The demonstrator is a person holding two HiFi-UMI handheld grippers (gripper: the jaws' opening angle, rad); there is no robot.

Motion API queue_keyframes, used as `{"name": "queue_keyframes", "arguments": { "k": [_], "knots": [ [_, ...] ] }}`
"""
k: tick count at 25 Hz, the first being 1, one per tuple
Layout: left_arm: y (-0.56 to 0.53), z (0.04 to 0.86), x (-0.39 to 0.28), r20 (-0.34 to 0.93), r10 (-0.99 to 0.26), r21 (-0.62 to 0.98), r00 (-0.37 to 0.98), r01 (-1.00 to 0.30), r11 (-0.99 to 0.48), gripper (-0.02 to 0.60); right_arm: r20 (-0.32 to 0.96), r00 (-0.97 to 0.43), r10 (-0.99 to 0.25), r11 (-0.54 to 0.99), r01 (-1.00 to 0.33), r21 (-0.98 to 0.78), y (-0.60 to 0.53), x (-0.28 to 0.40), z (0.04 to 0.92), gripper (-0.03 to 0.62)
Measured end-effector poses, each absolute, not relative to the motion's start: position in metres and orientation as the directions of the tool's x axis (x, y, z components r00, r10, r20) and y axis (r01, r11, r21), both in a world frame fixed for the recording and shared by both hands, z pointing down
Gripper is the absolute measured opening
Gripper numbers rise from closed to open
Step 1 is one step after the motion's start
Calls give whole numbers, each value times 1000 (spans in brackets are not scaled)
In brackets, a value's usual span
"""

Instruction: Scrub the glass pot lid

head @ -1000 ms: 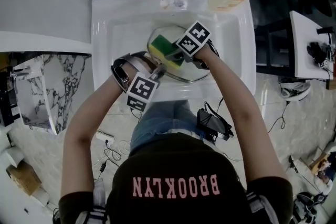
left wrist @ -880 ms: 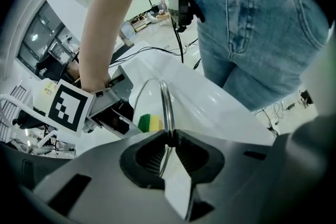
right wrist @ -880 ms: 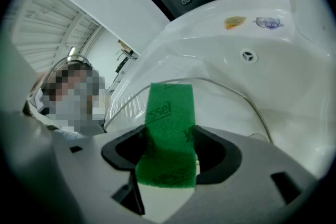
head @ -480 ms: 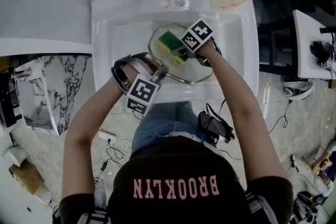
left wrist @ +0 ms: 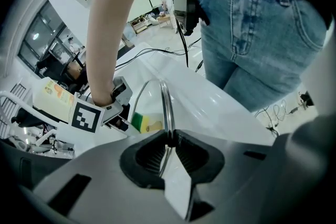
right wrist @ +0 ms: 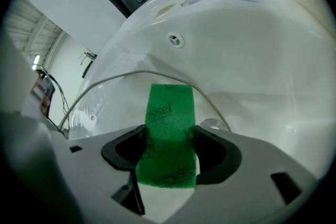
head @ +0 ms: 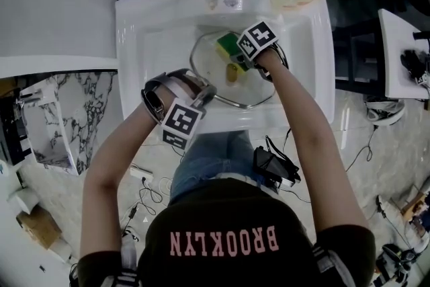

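The right tool (right wrist: 168,157) is clamped on the sponge (right wrist: 169,107), holding it to the lid (head: 218,87), seemingly near its far rim. The left tool (left wrist: 169,145) pinches the lid's edge, steadying it tilted in the sink (head: 144,37) for scrubbing.

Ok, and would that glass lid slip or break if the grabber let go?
Probably stiff: the glass lid holds its round shape though the left gripper pinches only its metal rim. Likely slippery, smooth glass in a glossy sink, so the right gripper pushing its sponge might slide it. Dropped, it could well crack.
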State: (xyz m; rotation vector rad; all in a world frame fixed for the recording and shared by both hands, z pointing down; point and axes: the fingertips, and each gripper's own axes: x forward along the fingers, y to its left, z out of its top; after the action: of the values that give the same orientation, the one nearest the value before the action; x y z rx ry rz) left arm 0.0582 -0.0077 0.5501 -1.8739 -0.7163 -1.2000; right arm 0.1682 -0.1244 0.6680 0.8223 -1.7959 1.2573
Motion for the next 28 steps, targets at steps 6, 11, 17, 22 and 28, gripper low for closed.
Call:
{"name": "queue_keyframes", "arguments": {
  "k": [6,11,17,22,28],
  "knots": [
    [-8,551,60,917,52,-307,394,784,-539,52,919,-383,-97,275,-897,-345,-126,205,685,272],
    [-8,551,60,917,53,-306,395,783,-542,52,947,-299,-119,310,-917,-251,-128,214,686,272],
    [-9,553,59,917,55,-305,395,783,-542,52,947,-240,-213,343,-926,-157,-135,224,662,272],
    [-8,553,61,916,50,-309,397,782,-542,52,849,-403,-341,314,-901,-301,-134,213,610,272],
    [-8,553,60,916,44,-311,398,777,-547,52,593,-673,-441,375,-739,-560,-132,151,542,272]
  ]
}}
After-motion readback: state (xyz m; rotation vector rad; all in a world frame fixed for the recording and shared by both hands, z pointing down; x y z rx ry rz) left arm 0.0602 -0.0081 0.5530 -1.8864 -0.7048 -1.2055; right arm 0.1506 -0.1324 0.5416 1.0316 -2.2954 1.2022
